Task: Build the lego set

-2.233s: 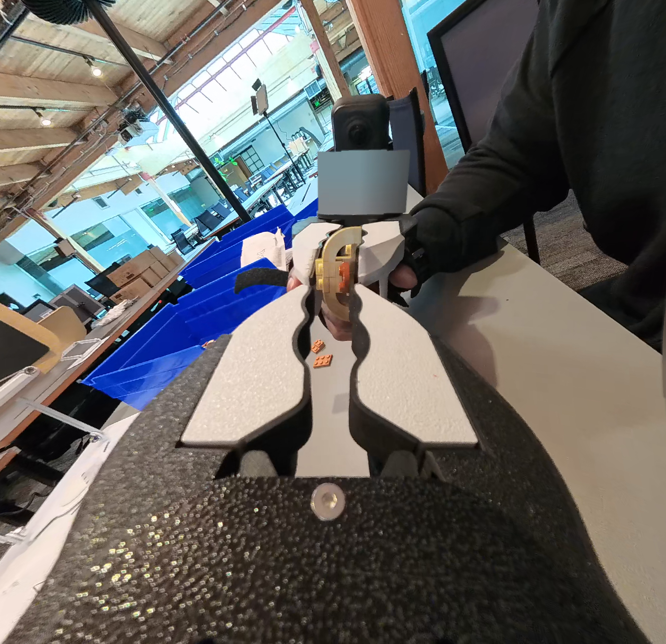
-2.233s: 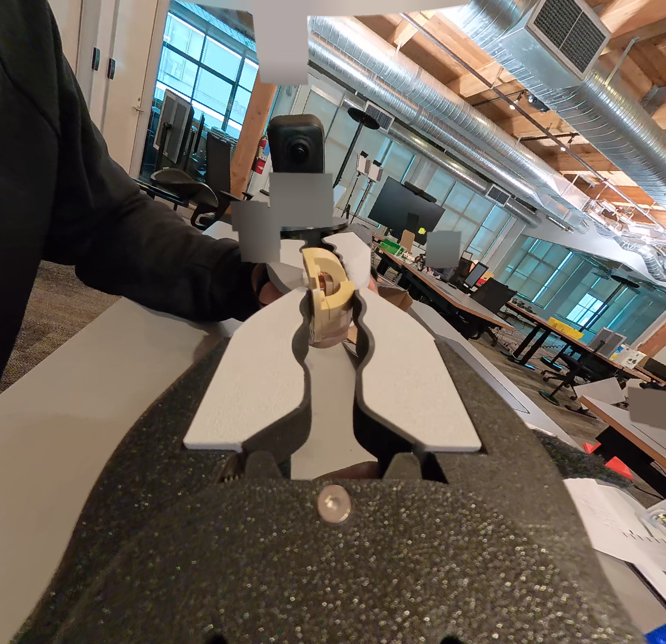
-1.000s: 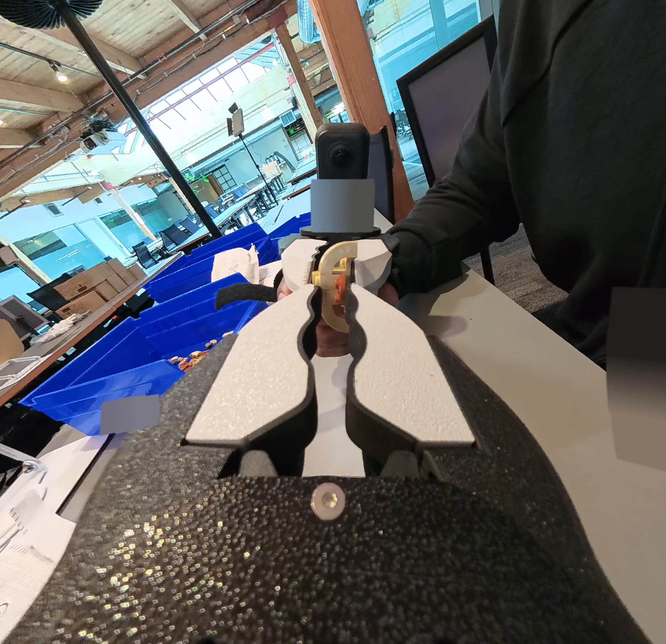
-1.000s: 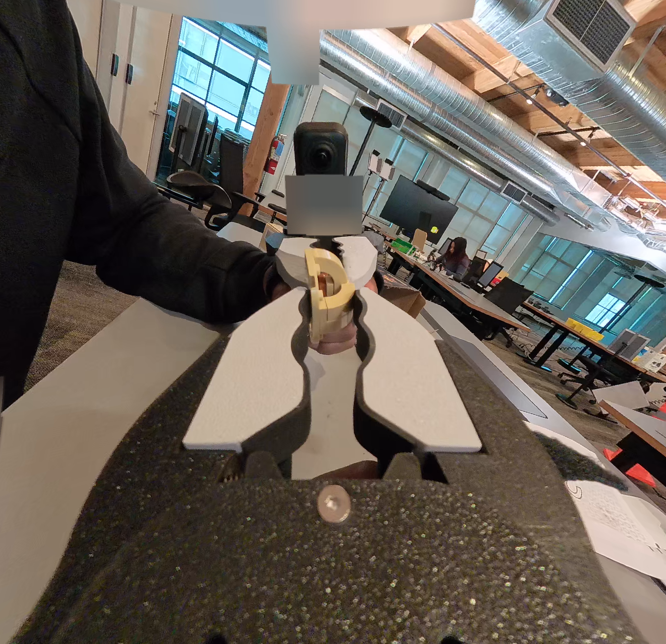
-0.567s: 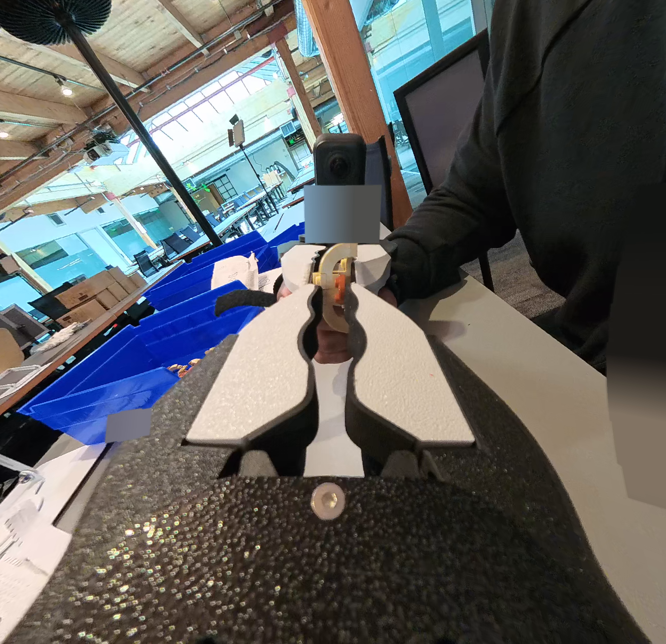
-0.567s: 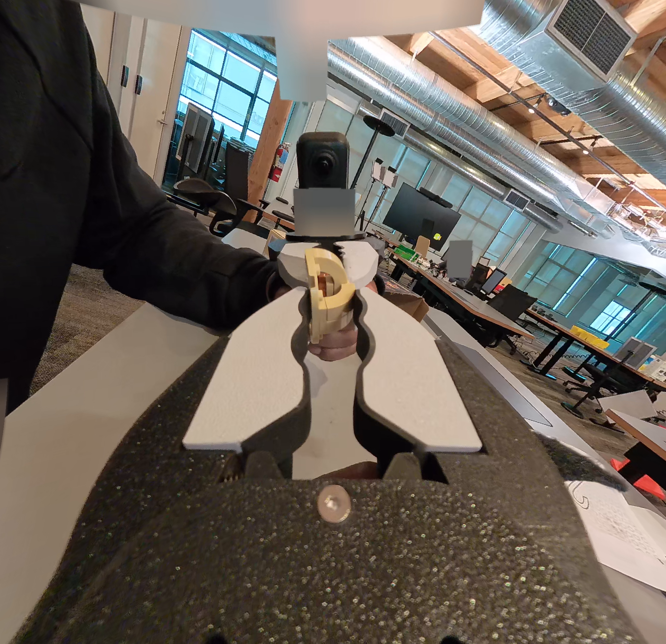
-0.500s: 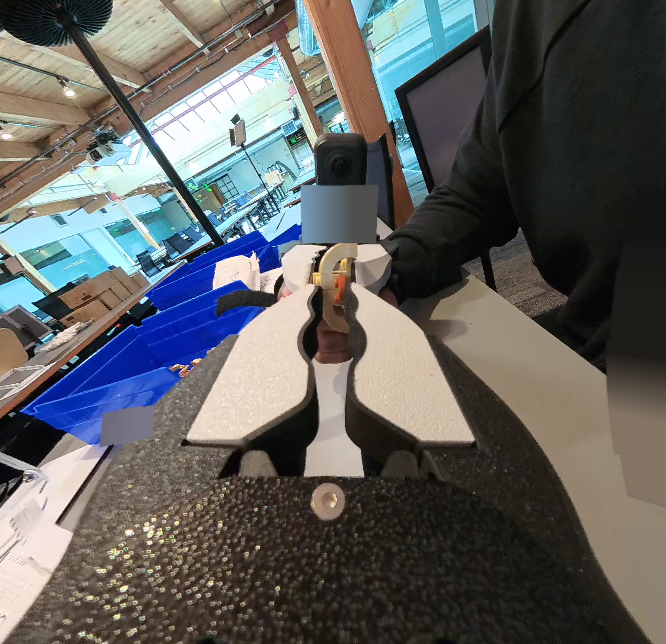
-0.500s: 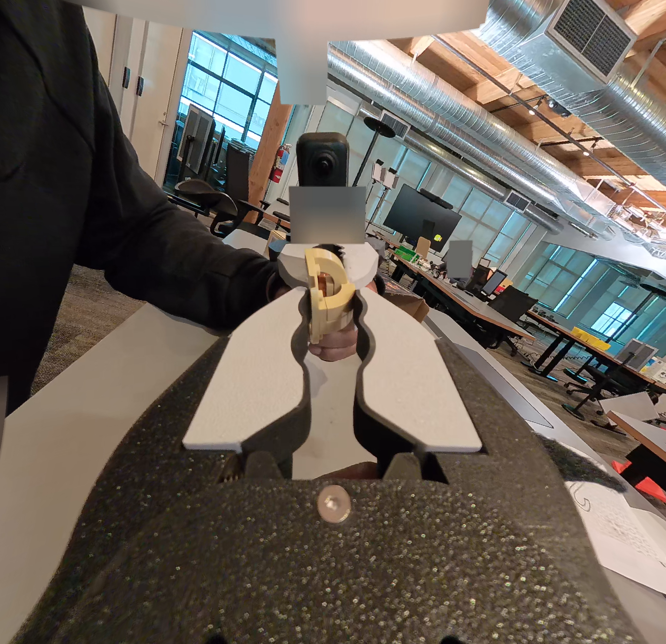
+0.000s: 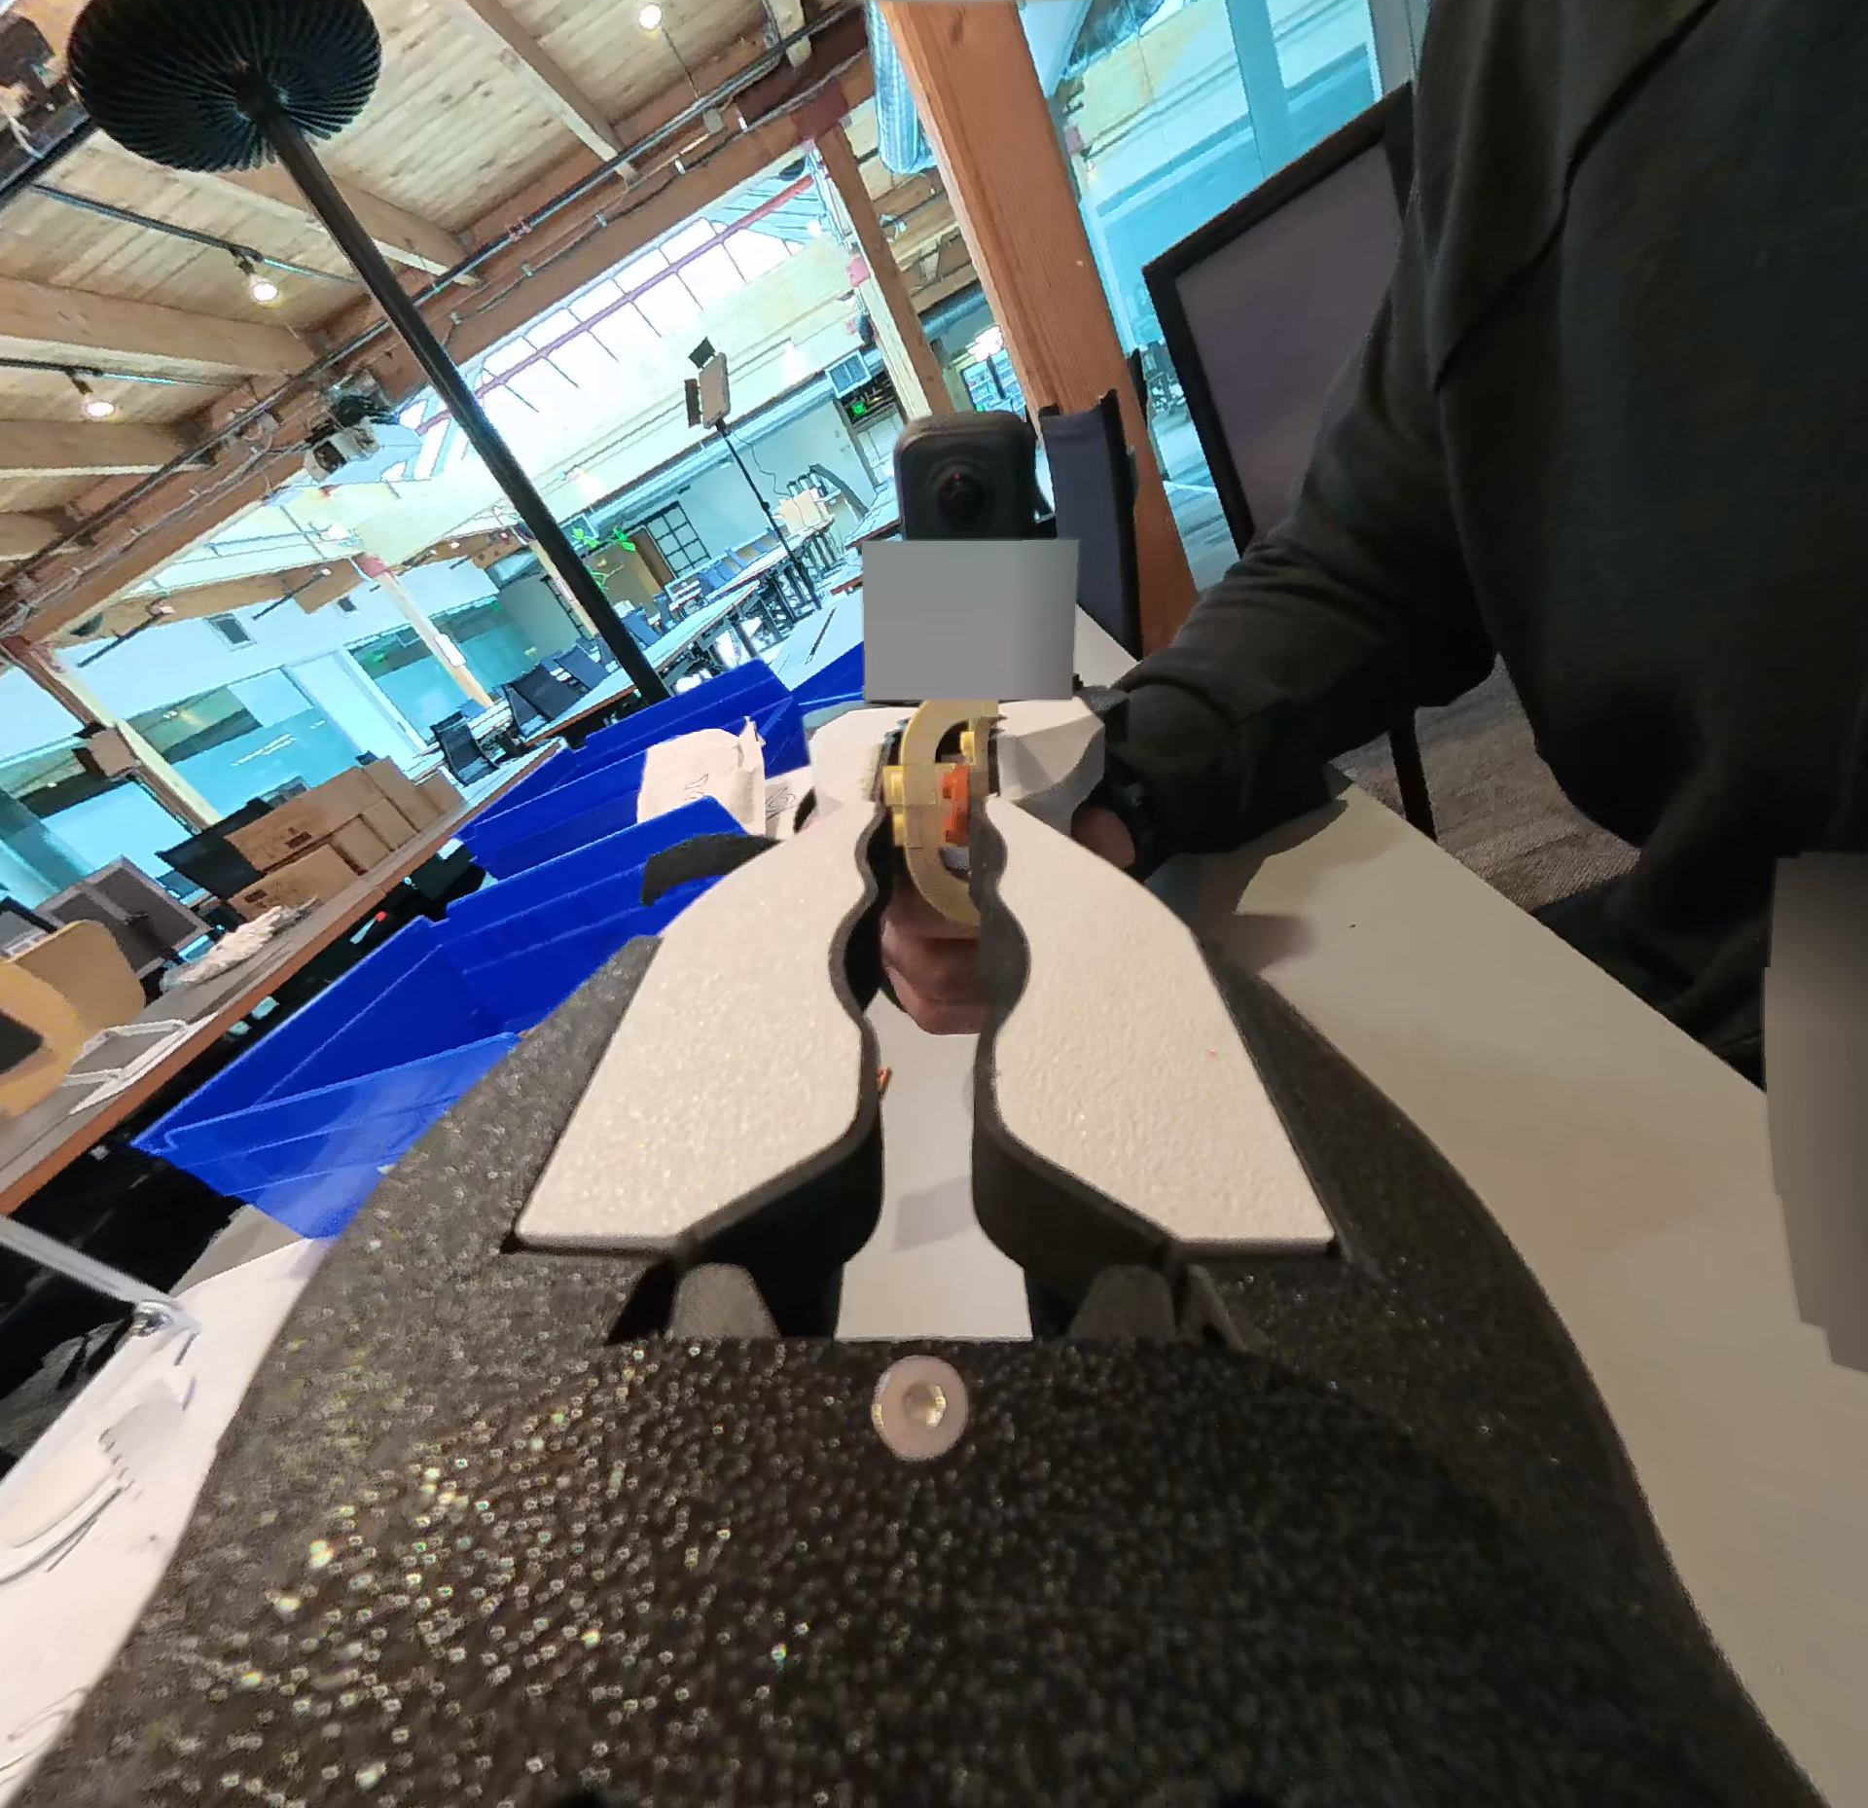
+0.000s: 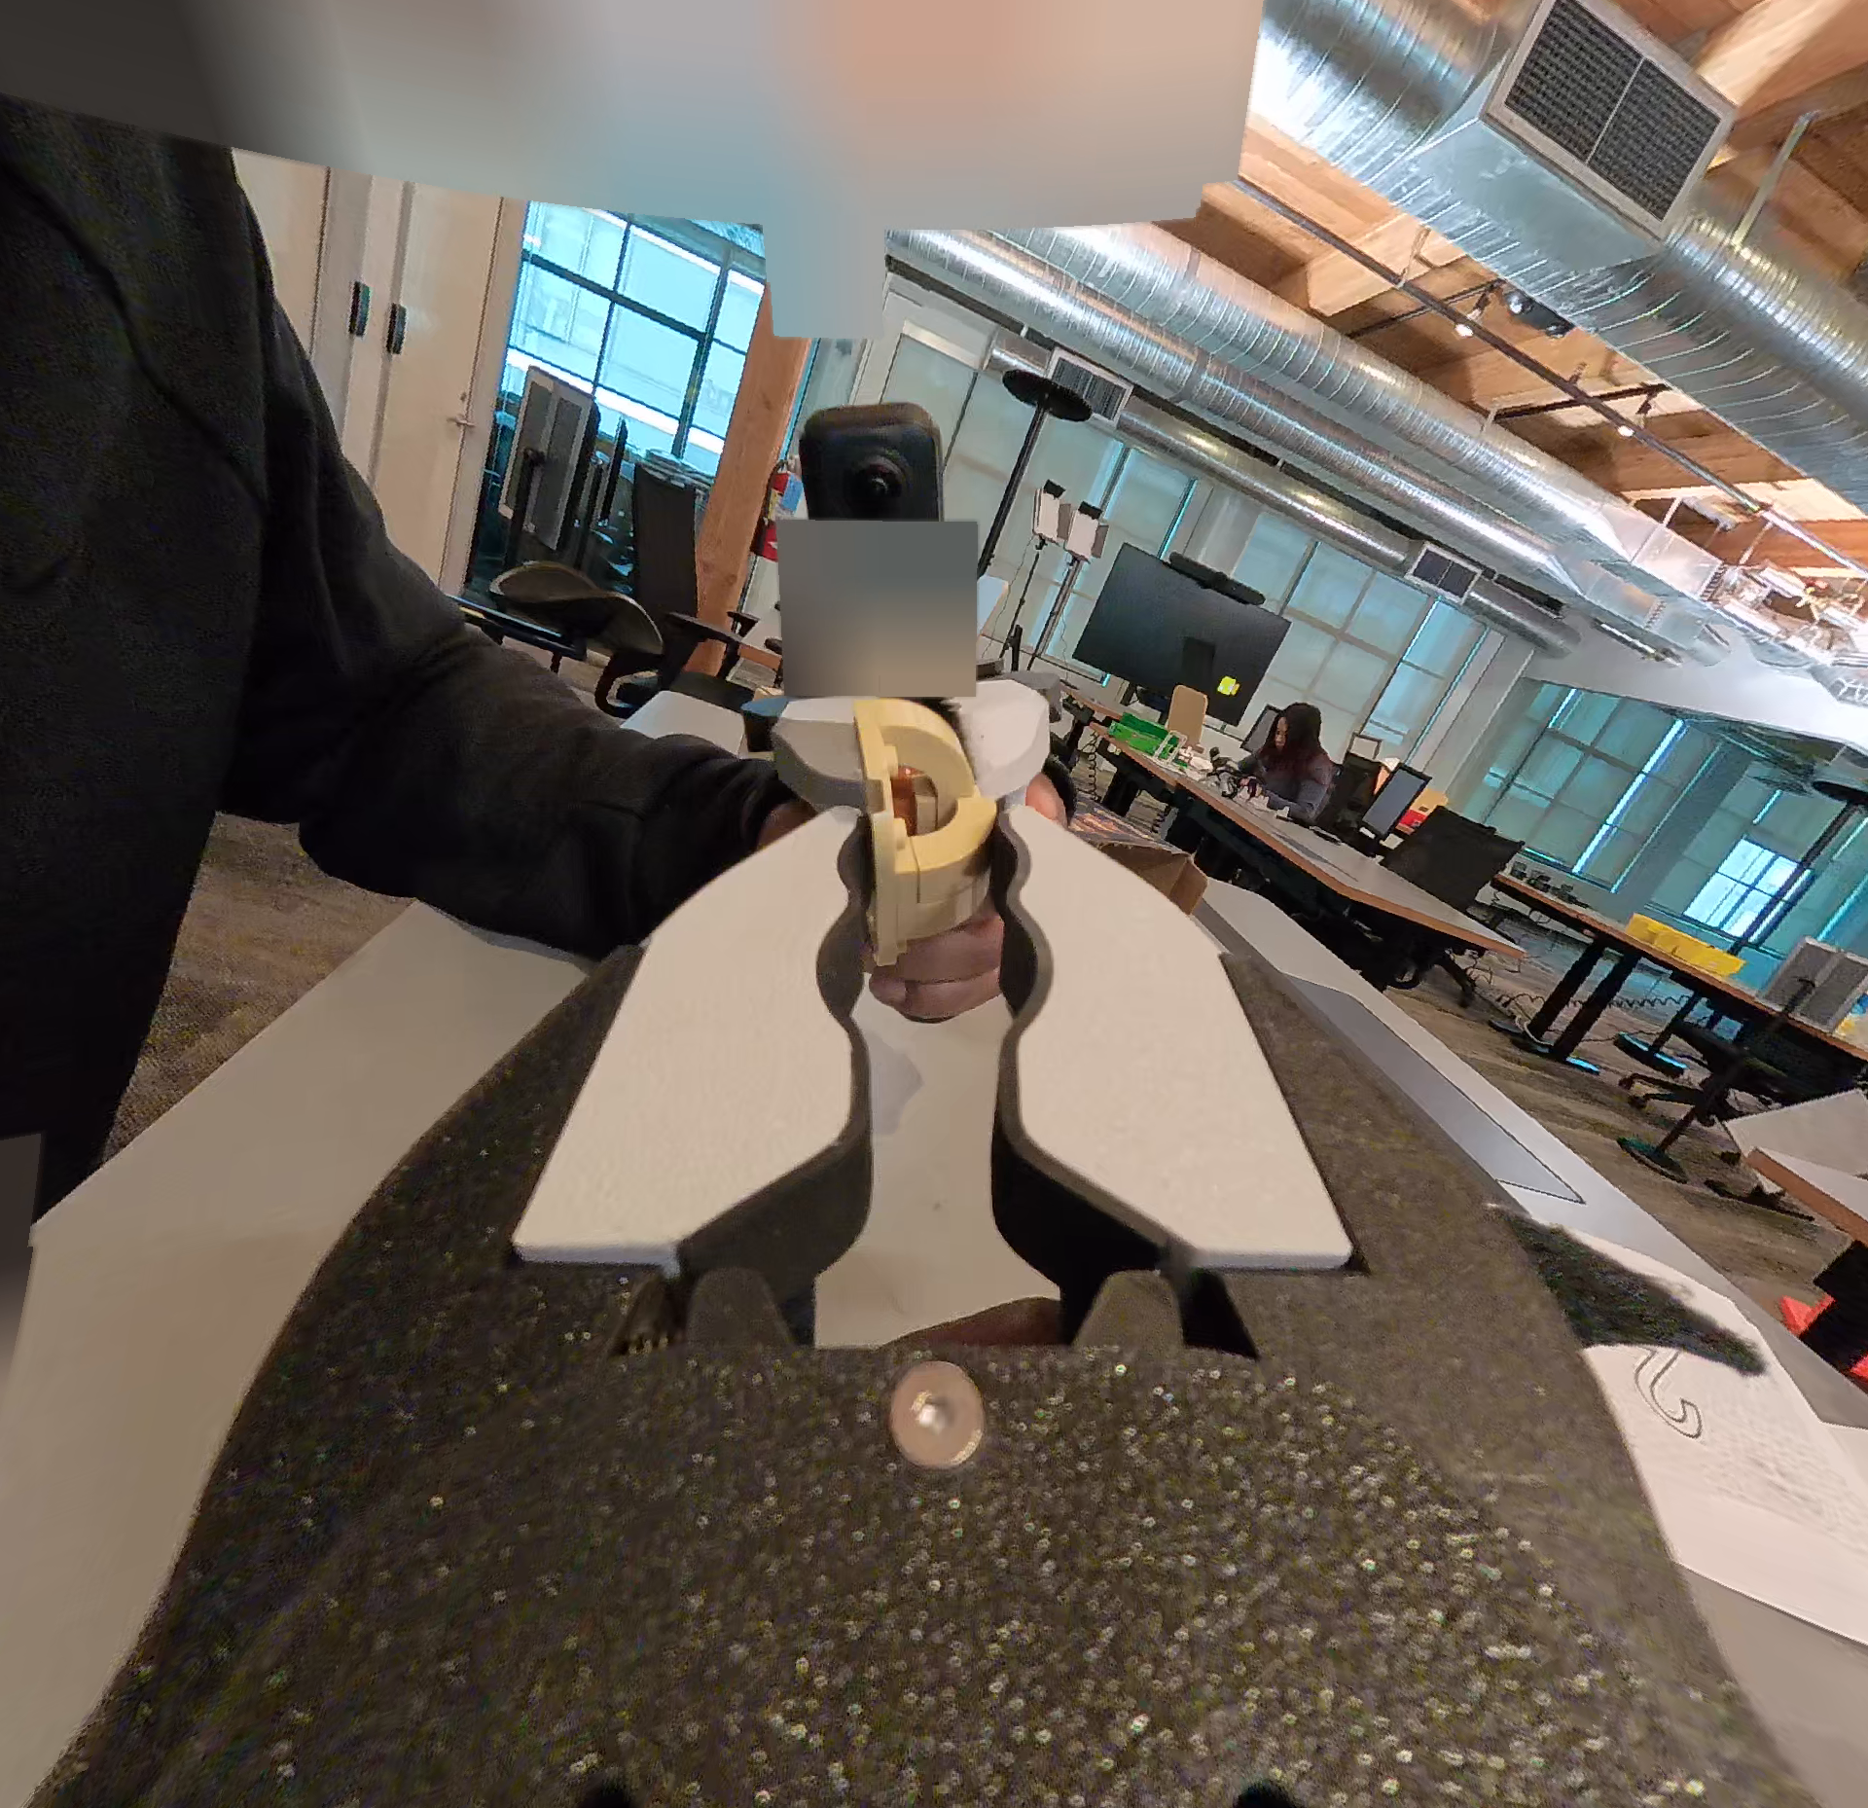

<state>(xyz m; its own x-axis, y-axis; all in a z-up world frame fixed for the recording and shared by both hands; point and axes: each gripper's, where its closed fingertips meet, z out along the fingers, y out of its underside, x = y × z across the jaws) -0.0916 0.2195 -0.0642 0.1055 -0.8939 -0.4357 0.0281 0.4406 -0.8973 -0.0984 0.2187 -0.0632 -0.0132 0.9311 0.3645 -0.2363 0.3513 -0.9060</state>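
A small tan lego assembly (image 9: 935, 819) was held in mid-air above the white tabletop (image 9: 1435, 1032), pinched from both ends by the two grippers, which faced each other tip to tip. In the left wrist view it sat at twelve o'clock of the left gripper (image 9: 925, 850), whose fingers were narrowed around it. In the right wrist view the same piece (image 10: 925, 829) sat at twelve o'clock of the right gripper (image 10: 925, 870), its fingers likewise closed on it.

The likely trouble from here was slippage or breakage. The piece was small and curved, gripped only at the fingertips. If the two grippers pushed together slightly out of line, the bricks might twist apart, or the whole thing might pop free and drop to the tabletop. A hard squeeze could also split a loosely seated joint.

The assembly was built of tan bricks forming a rounded arch or half ring. An orange-brown part sat inside the curve, and small yellow pieces showed on one side in the left wrist view. Whether every brick was fully pressed home could not be told.

Farther out, blue bins (image 9: 425, 1011) stood at nine o'clock in the left wrist view. A printed paper sheet (image 10: 1739, 1456) lay at four o'clock in the right wrist view. A person in a dark sleeve held each gripper.
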